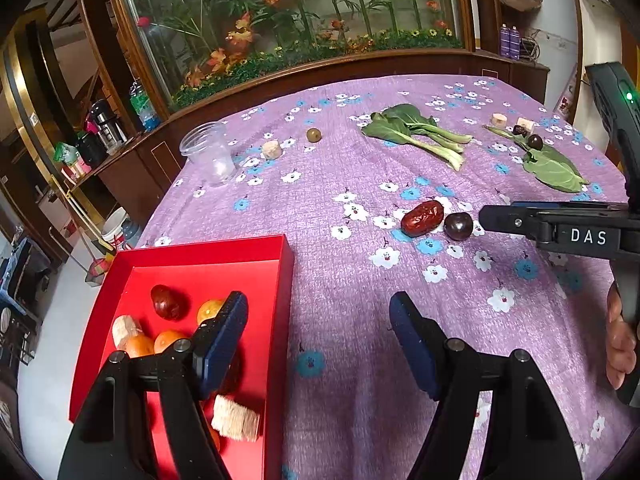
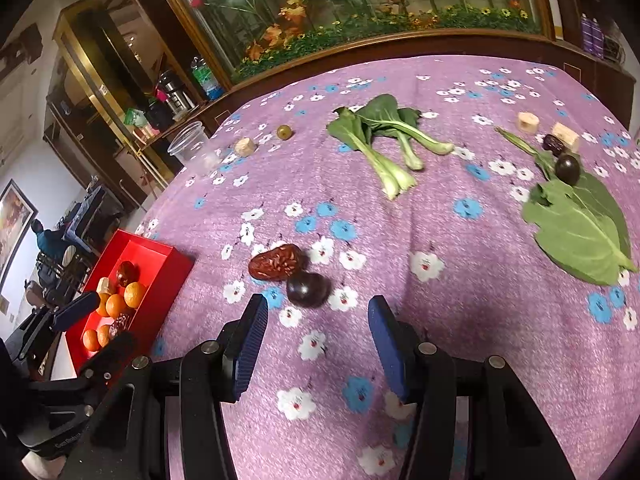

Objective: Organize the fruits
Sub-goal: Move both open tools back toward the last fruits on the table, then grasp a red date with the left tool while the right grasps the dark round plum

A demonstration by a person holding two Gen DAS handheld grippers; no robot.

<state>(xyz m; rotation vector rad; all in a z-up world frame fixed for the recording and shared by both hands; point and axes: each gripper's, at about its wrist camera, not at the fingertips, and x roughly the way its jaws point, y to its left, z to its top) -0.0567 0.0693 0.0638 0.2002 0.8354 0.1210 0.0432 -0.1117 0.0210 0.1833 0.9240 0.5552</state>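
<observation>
A red tray (image 1: 280, 280) at the table's left edge holds oranges (image 1: 208, 310), a red date (image 1: 168, 302) and pale chunks (image 1: 236, 418); it also shows in the right wrist view (image 2: 176, 264). My left gripper (image 1: 320, 320) is open and empty over the tray's right wall. A red date (image 2: 276, 262) and a dark plum (image 2: 308, 289) lie side by side mid-table. My right gripper (image 2: 316, 336) is open and empty just short of the plum. It shows from the side in the left view (image 1: 492, 218), its tip right of the plum (image 1: 458, 226).
Bok choy (image 2: 380, 140), a big leaf (image 2: 580, 232), another plum (image 2: 567, 168), a dark date (image 2: 554, 145), pale chunks (image 2: 528, 122), a green fruit (image 2: 284, 132) and a clear cup (image 2: 192, 148) lie farther back. A wooden cabinet borders the far edge.
</observation>
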